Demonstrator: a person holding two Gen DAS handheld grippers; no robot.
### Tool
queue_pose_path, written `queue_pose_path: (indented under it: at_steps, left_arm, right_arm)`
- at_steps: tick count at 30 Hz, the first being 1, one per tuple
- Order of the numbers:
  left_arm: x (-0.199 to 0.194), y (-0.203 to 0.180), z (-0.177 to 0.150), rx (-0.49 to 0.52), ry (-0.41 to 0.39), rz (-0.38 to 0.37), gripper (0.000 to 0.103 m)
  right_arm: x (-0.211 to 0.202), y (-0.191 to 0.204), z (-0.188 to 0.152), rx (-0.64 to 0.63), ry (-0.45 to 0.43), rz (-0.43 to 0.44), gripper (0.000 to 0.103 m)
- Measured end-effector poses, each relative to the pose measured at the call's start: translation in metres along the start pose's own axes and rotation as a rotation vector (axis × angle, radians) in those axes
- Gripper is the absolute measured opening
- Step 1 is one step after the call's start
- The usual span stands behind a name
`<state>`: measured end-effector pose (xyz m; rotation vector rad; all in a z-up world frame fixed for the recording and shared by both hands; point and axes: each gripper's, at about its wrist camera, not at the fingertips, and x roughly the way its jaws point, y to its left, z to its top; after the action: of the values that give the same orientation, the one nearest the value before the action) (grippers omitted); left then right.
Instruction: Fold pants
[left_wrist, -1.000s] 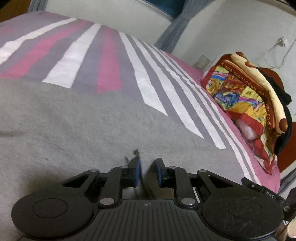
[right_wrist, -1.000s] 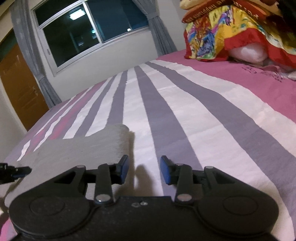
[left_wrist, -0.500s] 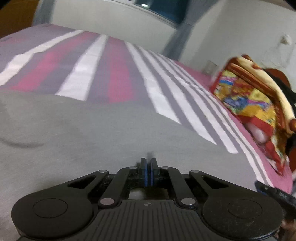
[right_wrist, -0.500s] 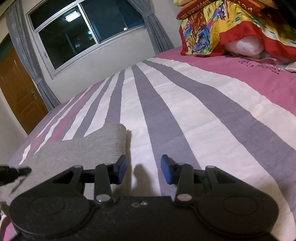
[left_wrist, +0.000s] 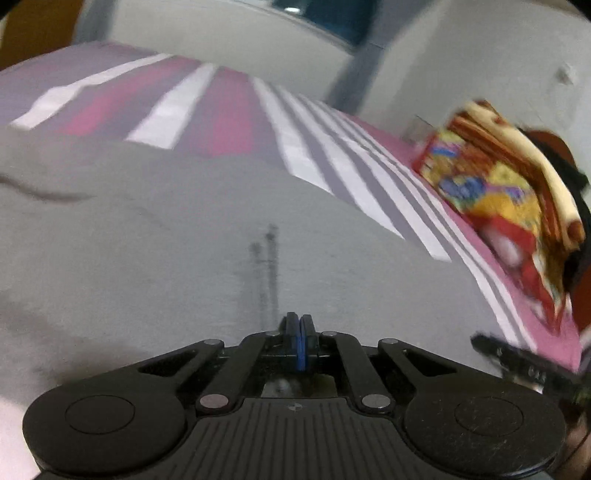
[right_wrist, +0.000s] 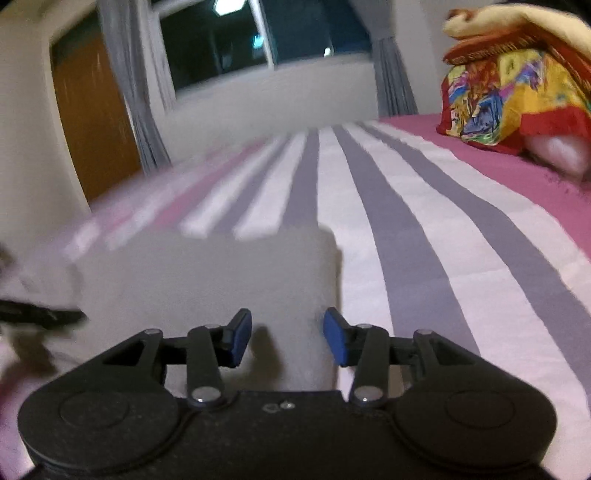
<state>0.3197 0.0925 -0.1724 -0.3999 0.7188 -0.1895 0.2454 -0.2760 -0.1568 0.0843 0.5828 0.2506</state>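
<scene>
The grey pants (left_wrist: 177, 229) lie flat on the striped bed and fill most of the left wrist view. My left gripper (left_wrist: 300, 325) is shut, its blue pads pressed together low over the near part of the pants; whether fabric is pinched between them is hidden. In the right wrist view the pants (right_wrist: 207, 280) show as a grey slab with a square far edge. My right gripper (right_wrist: 287, 334) is open and empty, its jaws standing over the near right part of the pants, close to their right edge.
The bed cover (right_wrist: 424, 236) has pink, white and grey stripes. A stack of colourful bedding (right_wrist: 509, 99) sits at the right, also in the left wrist view (left_wrist: 509, 192). A window, curtains and a wooden door (right_wrist: 92, 122) stand beyond the bed.
My left gripper has shut from open and moved over the pants. My right gripper has swung left so the pants now lie under its open jaws.
</scene>
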Motion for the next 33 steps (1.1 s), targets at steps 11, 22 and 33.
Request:
queue_pose_path:
  at_steps: [11,22,33]
  left_arm:
    - [-0.023,0.033,-0.007,-0.139,0.002,-0.045,0.004]
    - [-0.044,0.041,-0.029,-0.083,0.019,0.0,0.004]
    - [-0.076,0.014,-0.014,0.068,-0.01,0.118,0.02]
  right_arm:
    - [-0.003,0.021,-0.003,-0.103,0.012,0.002,0.047]
    - [-0.022,-0.003,0.006,0.034,-0.117,-0.015,0.056]
    - [-0.015,0.004,0.001,0.018,-0.032,0.0,0.08]
